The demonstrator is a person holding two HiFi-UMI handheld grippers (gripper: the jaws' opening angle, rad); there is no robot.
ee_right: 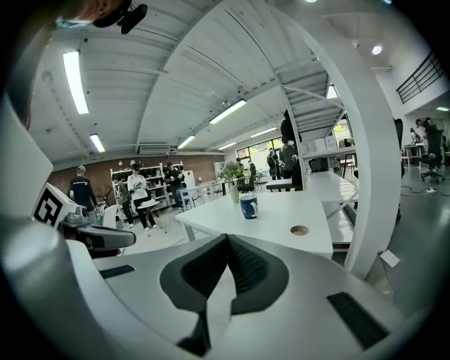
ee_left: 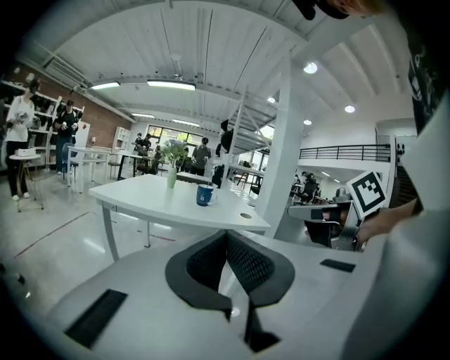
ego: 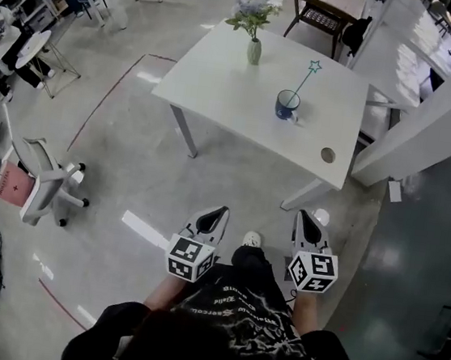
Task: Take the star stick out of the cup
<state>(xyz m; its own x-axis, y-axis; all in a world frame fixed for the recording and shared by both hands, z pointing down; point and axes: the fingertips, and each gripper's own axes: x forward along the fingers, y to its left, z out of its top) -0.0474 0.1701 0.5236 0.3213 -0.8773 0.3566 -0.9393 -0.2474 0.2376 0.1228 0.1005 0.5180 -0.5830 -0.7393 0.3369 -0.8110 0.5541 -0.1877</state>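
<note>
A blue cup [ego: 287, 105] stands on the white table [ego: 221, 85], a good way ahead of me. The thin green star stick [ego: 306, 78] leans out of it up and to the right, star at the top. Both grippers hang low in front of my body, well short of the table. My left gripper [ego: 221, 211] is shut and empty, and so is my right gripper [ego: 303, 216]. The cup [ee_left: 204, 195] shows small above the shut left gripper [ee_left: 226, 233] in the left gripper view. In the right gripper view the cup [ee_right: 247, 205] sits beyond the shut right gripper [ee_right: 226, 238]; the stick is too thin to make out there.
A vase of flowers [ego: 253, 46] stands on the table's far side, left of the cup. A round cable hole [ego: 327, 155] lies near the table's near right corner. A white slanted beam [ego: 429, 118] rises at the right. An office chair [ego: 42, 181] stands at the left.
</note>
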